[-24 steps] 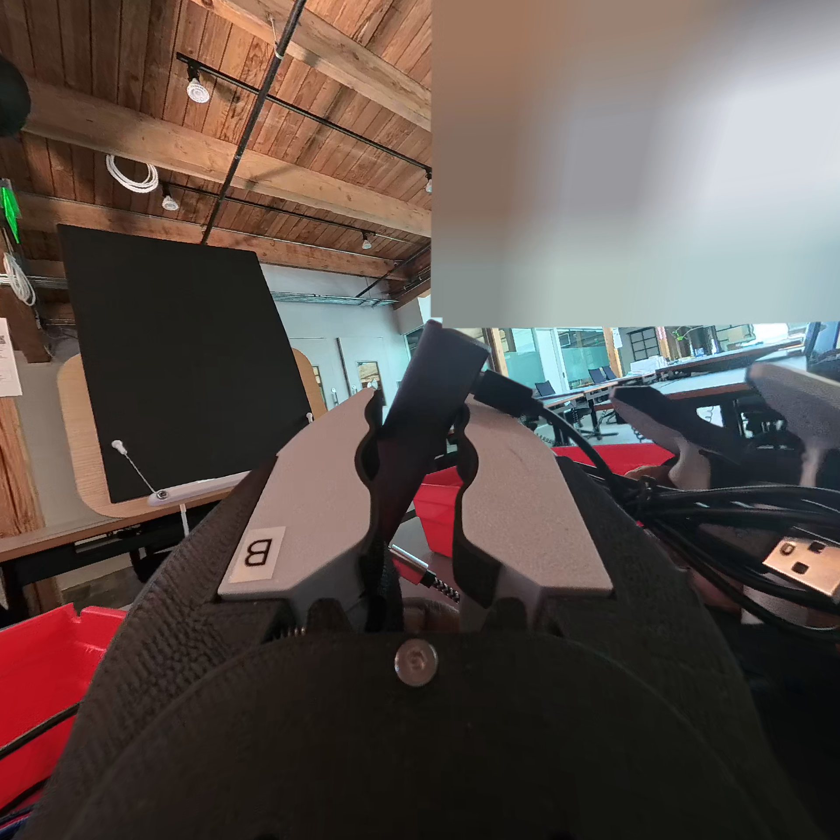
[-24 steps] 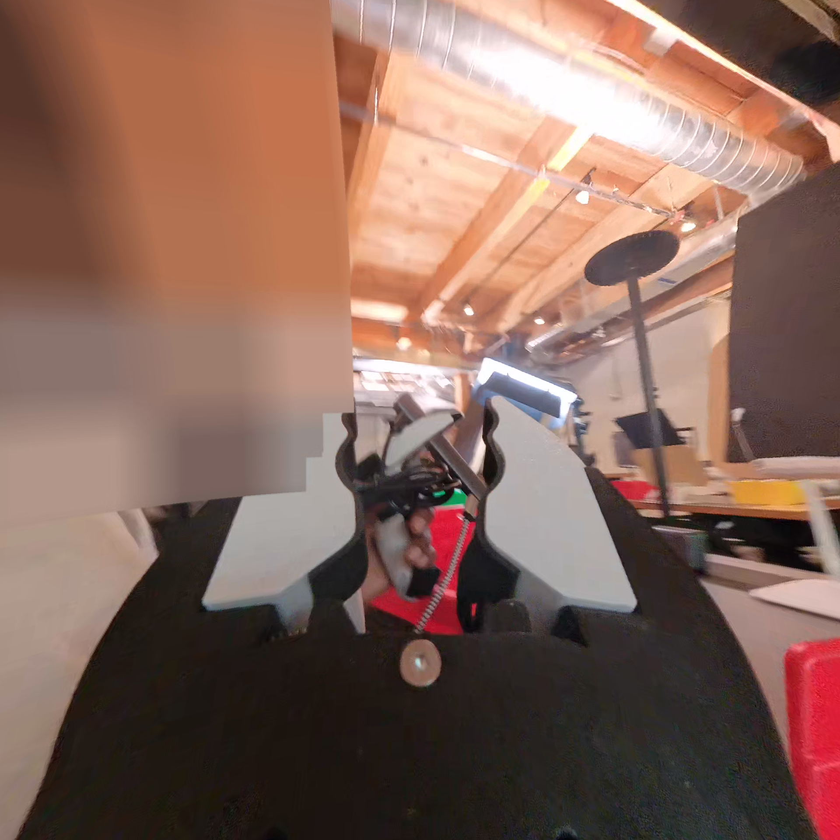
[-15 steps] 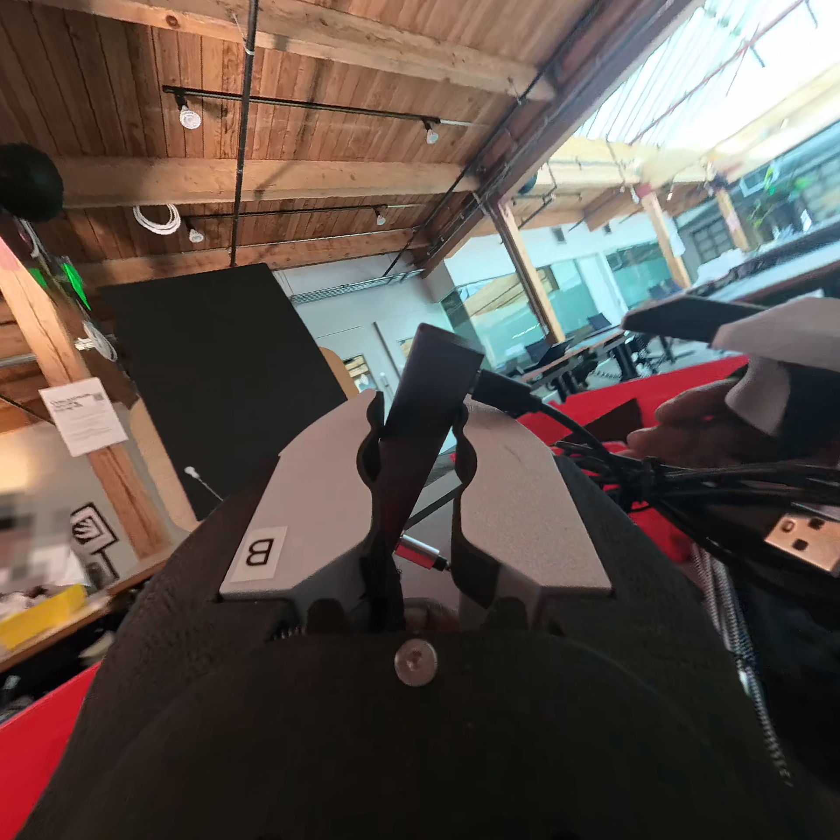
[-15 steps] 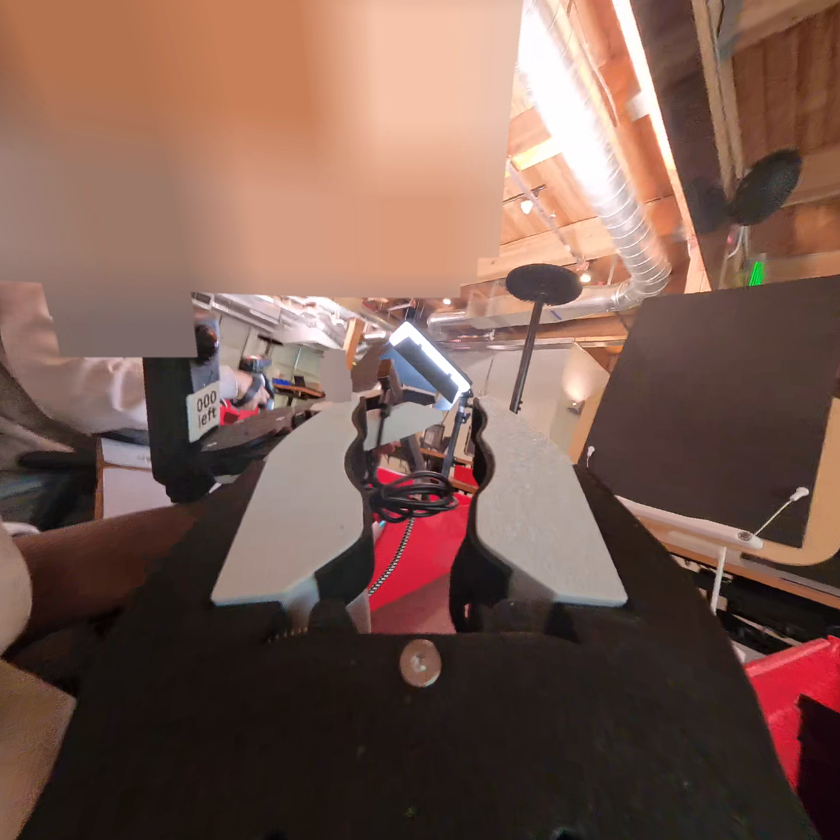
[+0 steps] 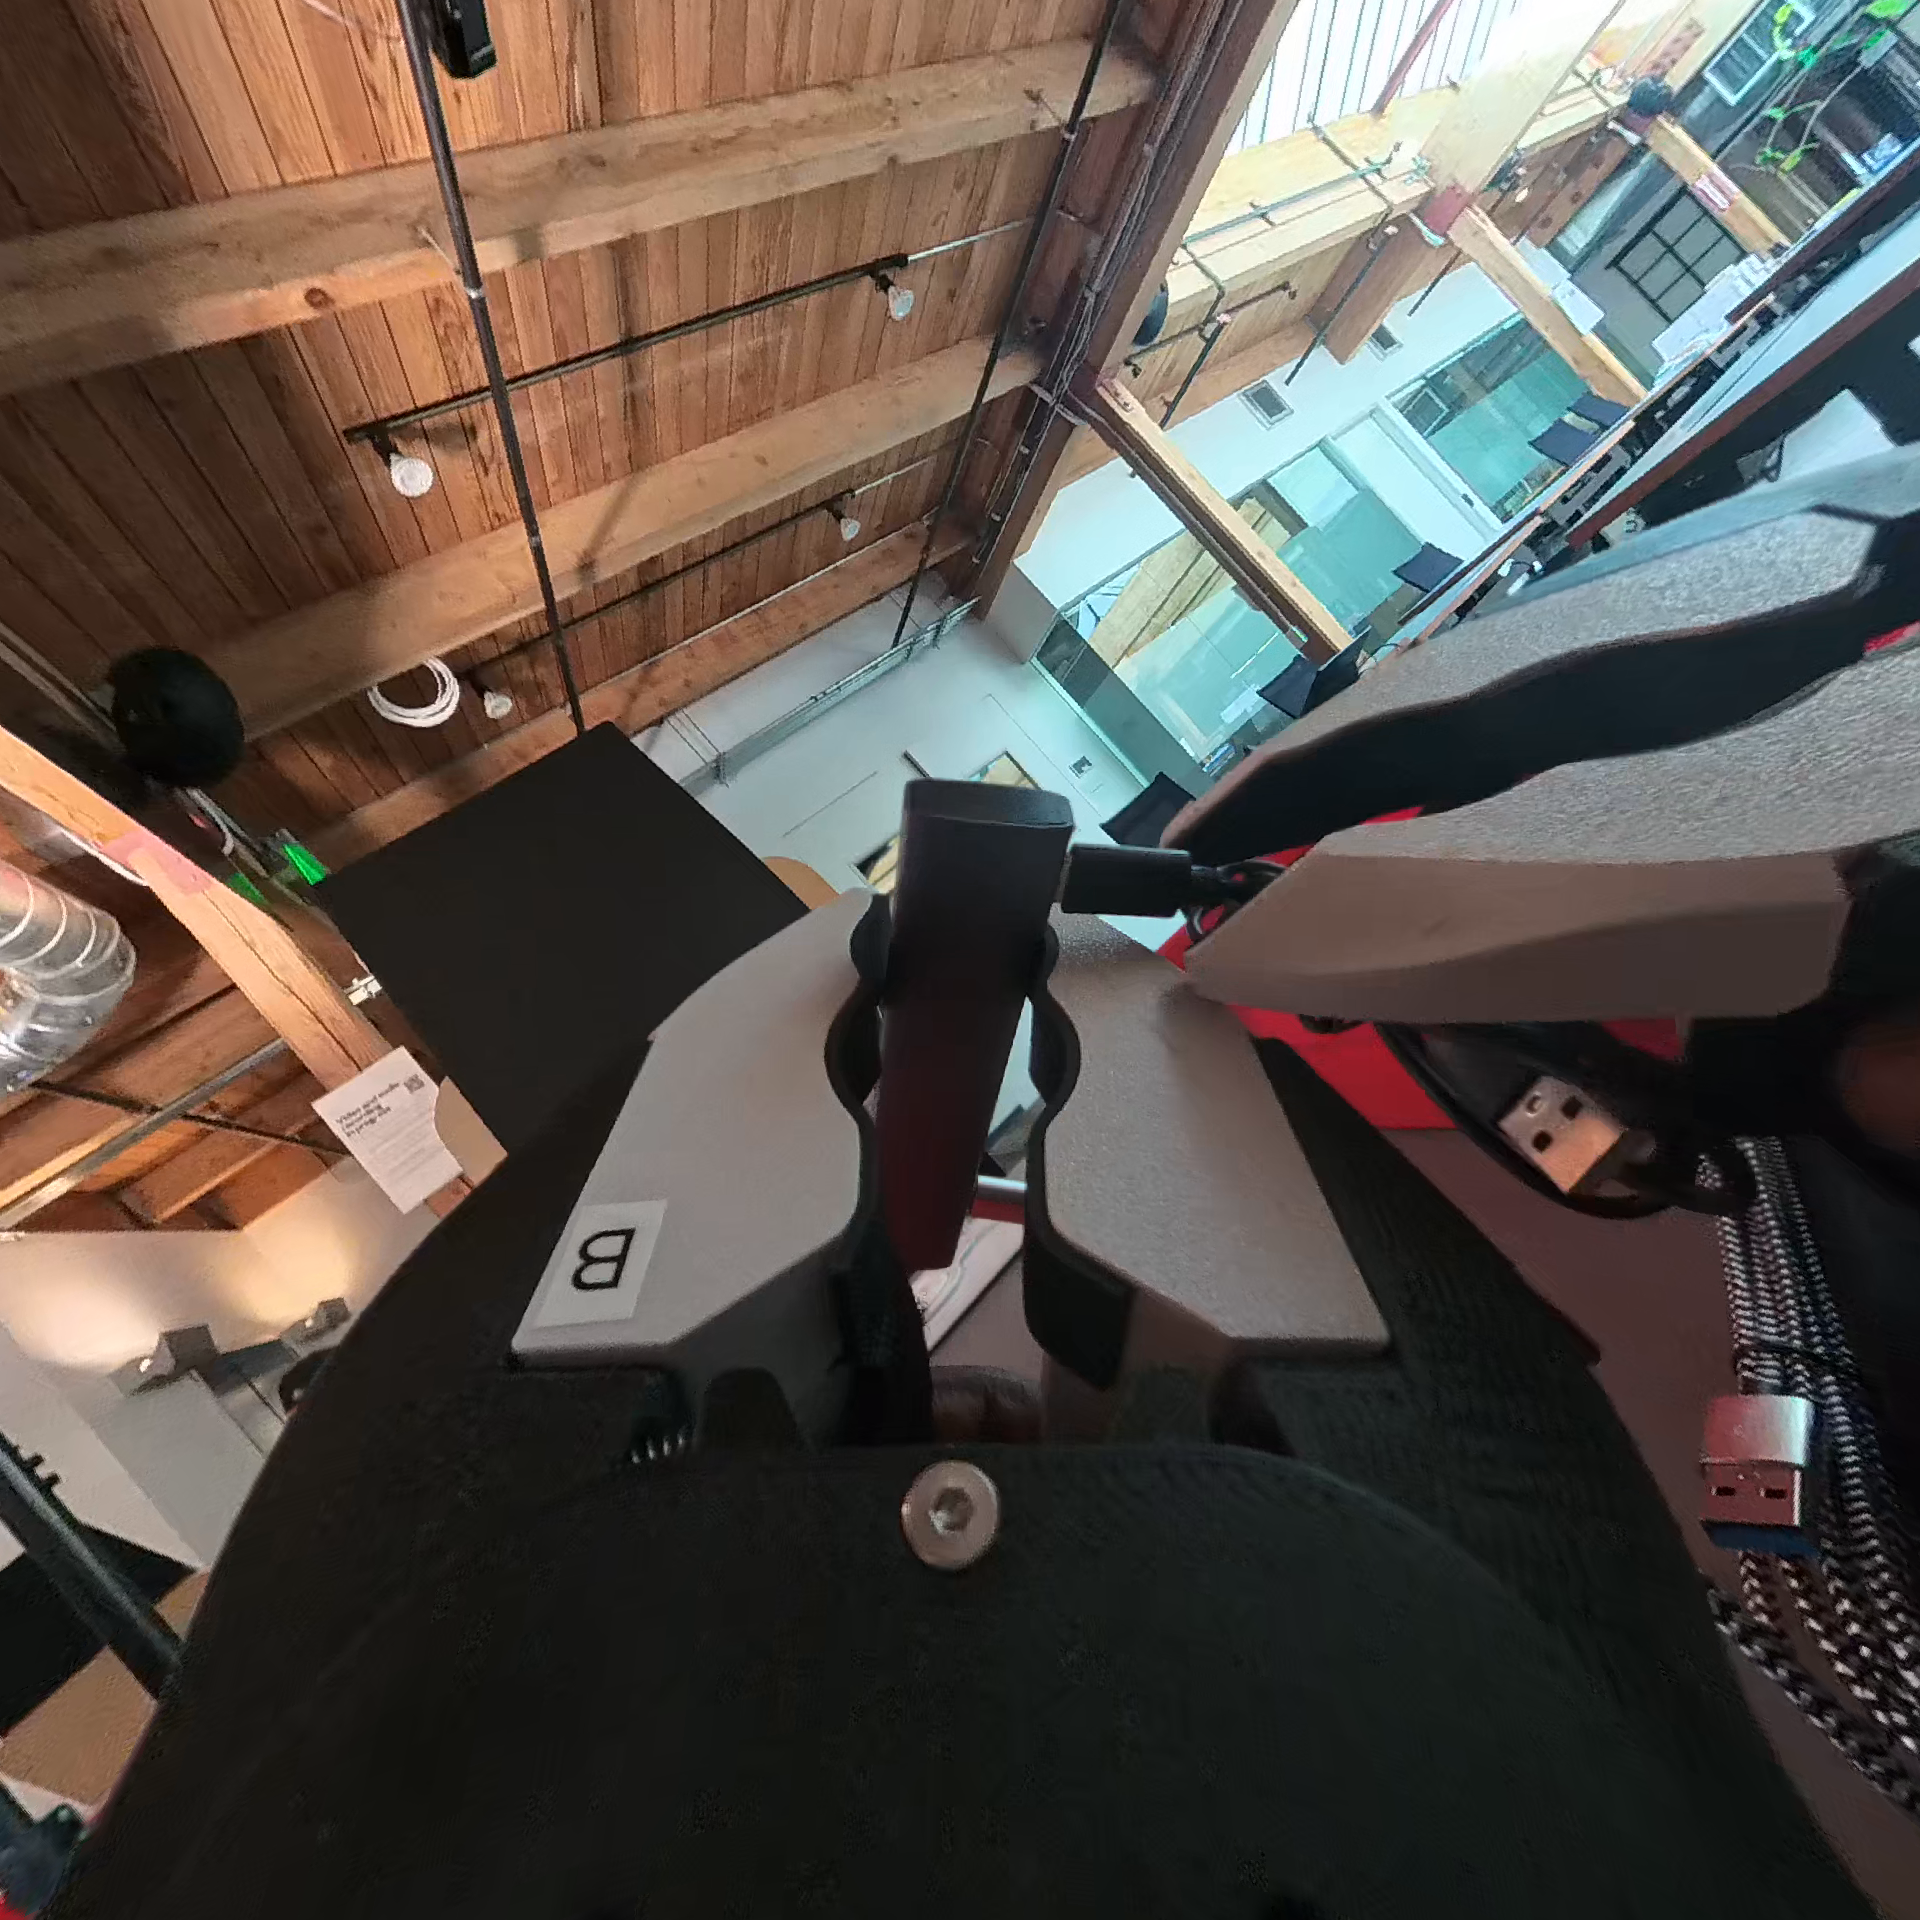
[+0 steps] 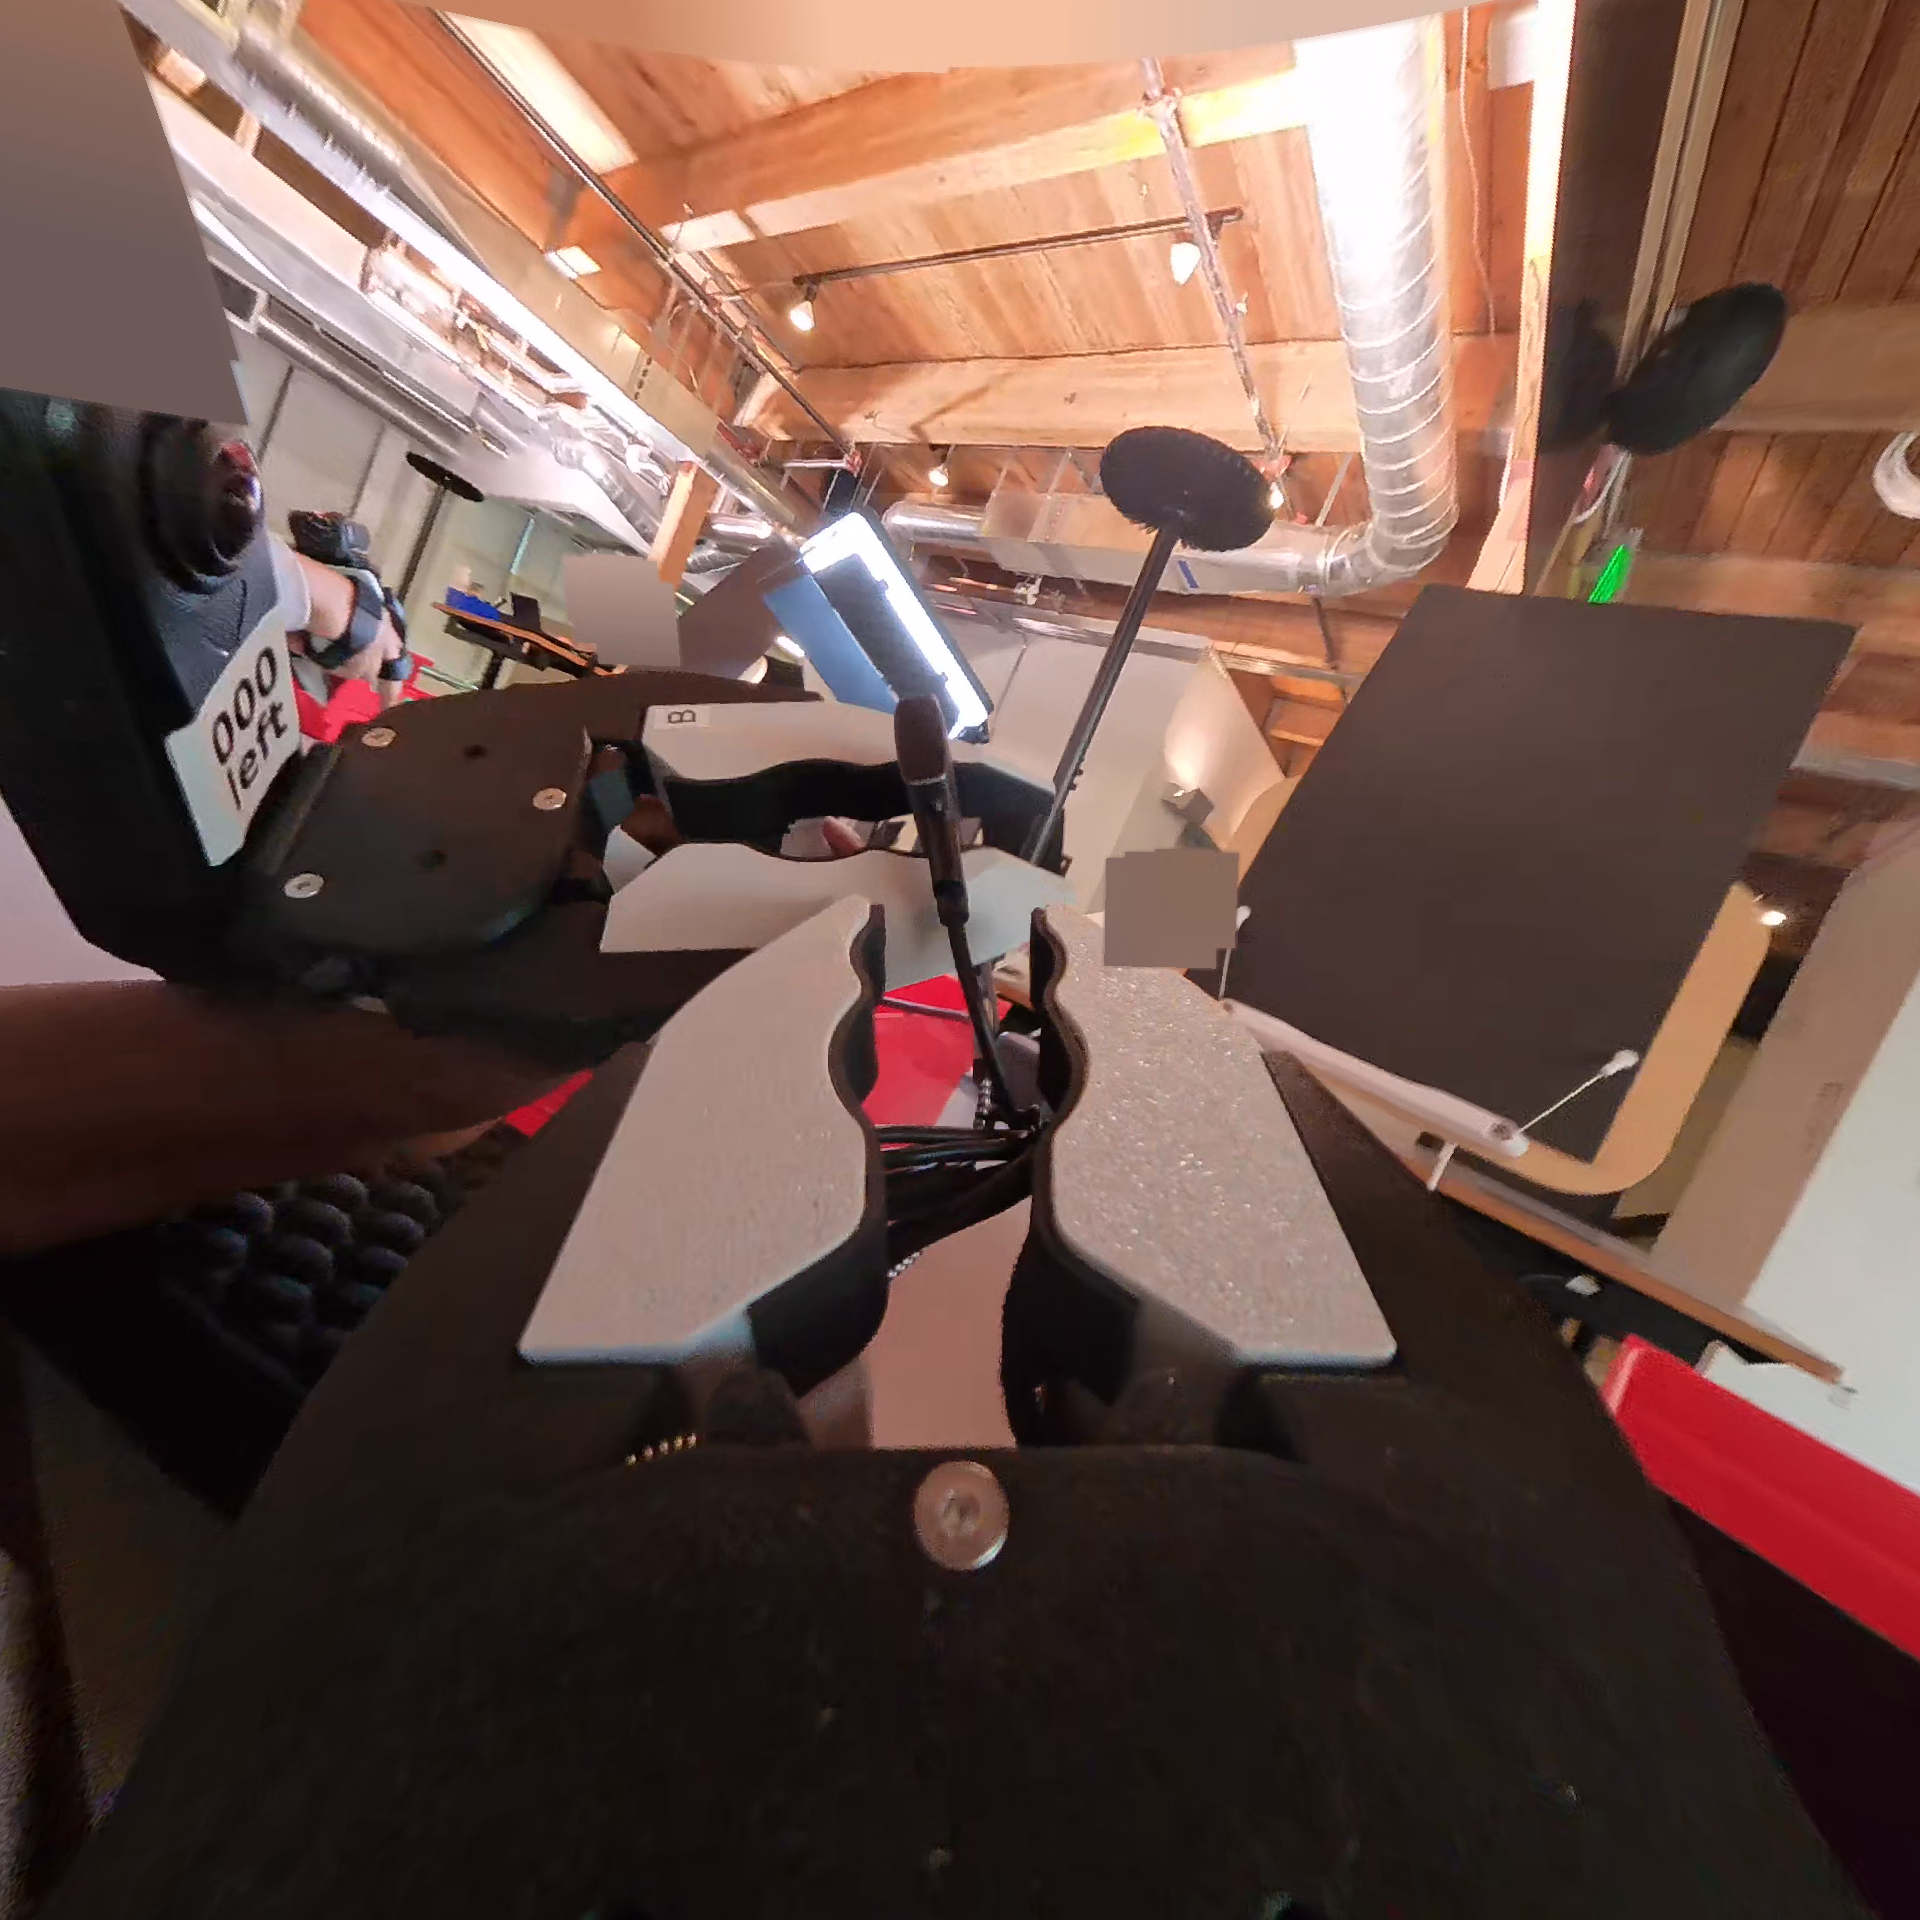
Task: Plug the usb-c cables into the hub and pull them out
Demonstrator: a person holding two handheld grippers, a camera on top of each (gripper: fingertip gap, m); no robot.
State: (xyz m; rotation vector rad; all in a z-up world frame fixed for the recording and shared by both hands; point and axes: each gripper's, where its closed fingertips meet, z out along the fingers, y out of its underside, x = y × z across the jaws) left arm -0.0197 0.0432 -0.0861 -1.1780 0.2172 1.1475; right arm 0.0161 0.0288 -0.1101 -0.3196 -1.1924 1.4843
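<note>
— Counting how many tools here?

— Counting two. Pinching one dark hub [image 5: 977,862] with the left tool [image 5: 958,951], both fingers pressing on its sides, the top end sticking out above the fingertips.

— And plugged into the hub?

— Seeing only one black usb-c plug [image 5: 1127,881], sitting in the right side of the hub near its top. Following its thin black cable [image 6: 971,987] down into the gap of the right tool [image 6: 956,925].

— Squeezing that cable, or standing spread?

— Cannot tell. Seeing the fingertips standing apart, and a bundle of black cables [image 6: 951,1158] lying deeper between the two fingers, touching the right one. Not seeing whether pressing or only resting.

— Anything else hanging free?

— Counting two flat silver plugs [image 5: 1558,1132] to the right of the left tool, touching nothing, and one braided cable [image 5: 1787,1299] running down beside them.
</note>
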